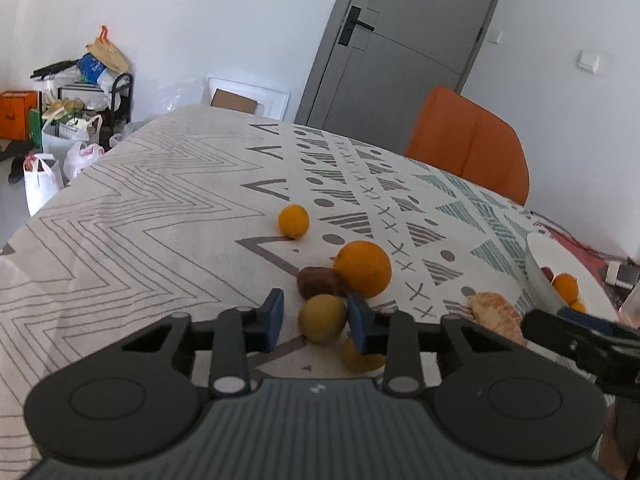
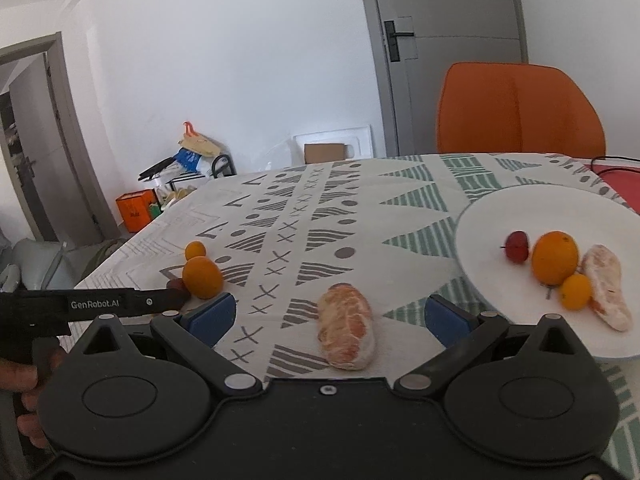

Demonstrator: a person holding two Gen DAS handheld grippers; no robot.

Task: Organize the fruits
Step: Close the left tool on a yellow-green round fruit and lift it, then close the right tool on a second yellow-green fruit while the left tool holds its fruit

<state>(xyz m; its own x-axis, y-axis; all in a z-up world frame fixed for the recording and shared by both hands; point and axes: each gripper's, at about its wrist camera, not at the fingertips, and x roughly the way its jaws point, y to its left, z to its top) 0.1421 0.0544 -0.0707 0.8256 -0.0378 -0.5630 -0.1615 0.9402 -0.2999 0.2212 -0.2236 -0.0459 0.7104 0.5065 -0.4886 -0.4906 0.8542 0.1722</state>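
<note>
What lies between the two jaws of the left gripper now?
In the left wrist view, a yellow-green round fruit sits between the open jaws of the left gripper, touching or nearly touching one jaw, with a gap to the other.

Peeled segment (image 2: 346,327) on tablecloth (image 2: 360,216) left of plate (image 2: 500,216) — orange (image 2: 555,257) on plate, chair (image 2: 520,108) behind.

A lived-in home dining area is shown. A table is covered by a patterned tablecloth (image 1: 168,184), with an orange upholstered chair (image 2: 520,108) drawn up at its far edge. A grey interior door (image 1: 400,48) with a black lever handle is set in plain white walls, and a light switch (image 1: 589,61) is mounted beside it. Shopping bags (image 1: 42,180), an orange box (image 2: 136,210) and a cluttered rack (image 1: 96,96) are piled on the floor beyond the table's far left corner.
</note>
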